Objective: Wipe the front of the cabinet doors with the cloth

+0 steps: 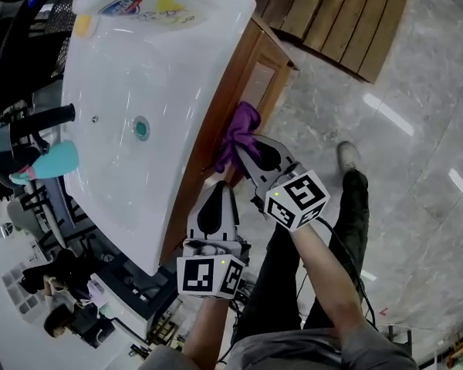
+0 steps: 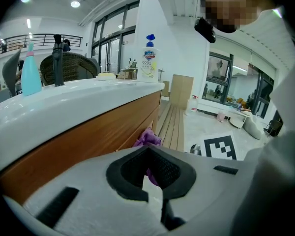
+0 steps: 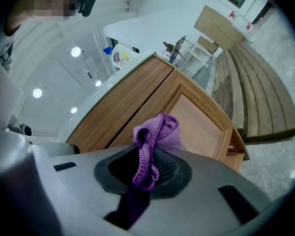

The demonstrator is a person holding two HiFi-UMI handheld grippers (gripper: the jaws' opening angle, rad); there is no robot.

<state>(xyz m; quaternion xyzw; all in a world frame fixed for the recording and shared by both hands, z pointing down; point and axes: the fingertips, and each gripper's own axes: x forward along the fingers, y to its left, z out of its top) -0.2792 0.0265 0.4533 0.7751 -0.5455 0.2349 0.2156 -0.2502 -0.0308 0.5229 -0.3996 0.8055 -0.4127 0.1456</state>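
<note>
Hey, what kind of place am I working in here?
Probably a bathroom-fittings showroom or large open hall, not a home bathroom: a white washbasin on a wooden cabinet stands on a polished stone floor, with tall glass walls behind.

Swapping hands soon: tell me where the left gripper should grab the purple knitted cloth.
Take the bunched end of the purple knitted cloth that sticks out past the jaws of the right gripper, toward the wooden cabinet door. Bring the left gripper, now shut, in from its own side, opened; that wad looks free and thick.
</note>
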